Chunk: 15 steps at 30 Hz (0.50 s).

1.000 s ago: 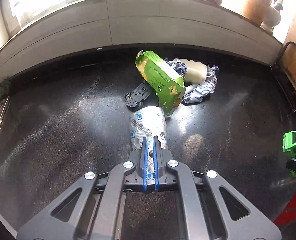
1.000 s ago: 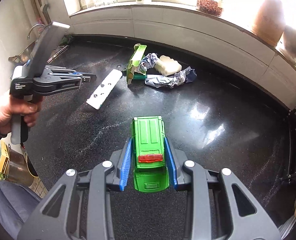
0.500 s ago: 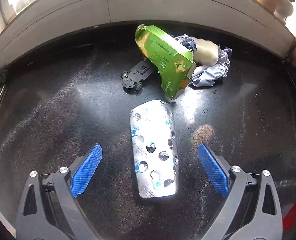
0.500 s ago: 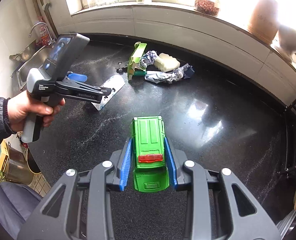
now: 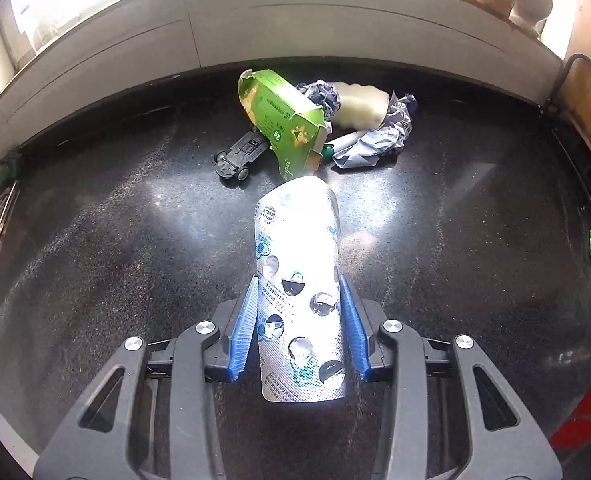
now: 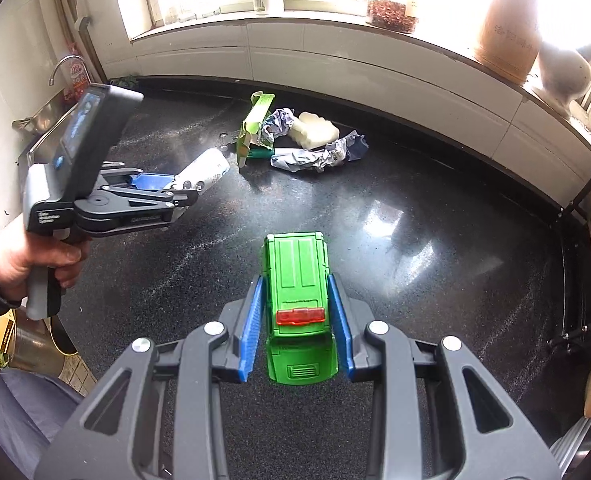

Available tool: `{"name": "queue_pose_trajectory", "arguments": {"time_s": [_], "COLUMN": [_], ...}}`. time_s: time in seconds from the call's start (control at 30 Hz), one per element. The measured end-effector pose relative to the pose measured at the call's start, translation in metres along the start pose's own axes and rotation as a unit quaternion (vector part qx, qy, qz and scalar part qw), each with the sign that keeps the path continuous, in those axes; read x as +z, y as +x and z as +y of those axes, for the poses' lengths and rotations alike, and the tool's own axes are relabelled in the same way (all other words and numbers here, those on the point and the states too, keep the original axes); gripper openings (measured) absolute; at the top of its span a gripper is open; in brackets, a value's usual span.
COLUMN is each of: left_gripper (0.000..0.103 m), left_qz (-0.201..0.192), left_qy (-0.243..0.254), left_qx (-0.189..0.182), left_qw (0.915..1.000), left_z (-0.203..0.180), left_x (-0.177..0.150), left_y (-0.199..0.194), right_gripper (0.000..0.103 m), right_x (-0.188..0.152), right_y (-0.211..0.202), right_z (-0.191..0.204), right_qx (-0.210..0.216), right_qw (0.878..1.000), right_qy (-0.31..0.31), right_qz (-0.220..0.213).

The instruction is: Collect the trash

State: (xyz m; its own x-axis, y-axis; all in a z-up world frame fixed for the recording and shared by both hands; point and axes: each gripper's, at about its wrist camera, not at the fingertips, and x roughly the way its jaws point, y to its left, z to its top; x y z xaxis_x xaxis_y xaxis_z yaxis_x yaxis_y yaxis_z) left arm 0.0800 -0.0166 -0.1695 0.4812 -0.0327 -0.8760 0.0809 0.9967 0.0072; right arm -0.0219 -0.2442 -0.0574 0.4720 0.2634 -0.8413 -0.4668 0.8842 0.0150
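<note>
**Closing on the empty pill sheet while the toy car waits in my other hand**

My left gripper [image 5: 298, 320] is set around a flat silver foil blister sheet with its pill pockets punched open [image 5: 298, 292]. The blue pads stand narrow, right at the sheet's two long edges. They have just been closing, with the sheet between them. From my right wrist camera, the sheet sticks out of the jaws at a lifted angle [image 6: 203, 171] above the dark speckled stone countertop [image 6: 415, 264], so I judge the pinch has taken hold.

To do this step well, I would keep the squeeze light, since thin foil buckles when pressed edge to edge. I would lift slowly and watch for the sheet slipping or bowing before carrying it off.

My right gripper [image 6: 297, 322] is clamped on a green plastic toy car body with a red rear light [image 6: 297, 288], held above the counter.

The rest of the trash lies in a pile near the back wall: a torn green cardboard box [image 5: 285, 128], crumpled blue-and-white paper [image 5: 371, 140], a pale yellow sponge-like lump [image 5: 359, 102] and a black toy car chassis [image 5: 239, 156].

A second ago my left pads were shut tight on the sheet's near end. Half a second ago they stood wide open with the sheet flat on the counter. My right grip is unchanged.
</note>
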Motion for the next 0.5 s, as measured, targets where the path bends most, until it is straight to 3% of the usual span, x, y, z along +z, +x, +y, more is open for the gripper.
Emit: {"name": "queue_pose_trajectory", "arguments": {"time_s": [0.5], "left_gripper": [0.040], "left_qz": [-0.030], "left_qy": [-0.063], "left_qx": [0.029], "left_qw": [0.9971], "left_z": [0.041], "left_x": [-0.028], "left_y": [-0.080], "right_gripper": [0.032], "right_x": [0.027], "right_y": [0.021], "right_z": [0.044], "right_qx": [0.044], "right_qw": [0.998], "right_qy": [-0.046], "right_qz": [0.001]}}
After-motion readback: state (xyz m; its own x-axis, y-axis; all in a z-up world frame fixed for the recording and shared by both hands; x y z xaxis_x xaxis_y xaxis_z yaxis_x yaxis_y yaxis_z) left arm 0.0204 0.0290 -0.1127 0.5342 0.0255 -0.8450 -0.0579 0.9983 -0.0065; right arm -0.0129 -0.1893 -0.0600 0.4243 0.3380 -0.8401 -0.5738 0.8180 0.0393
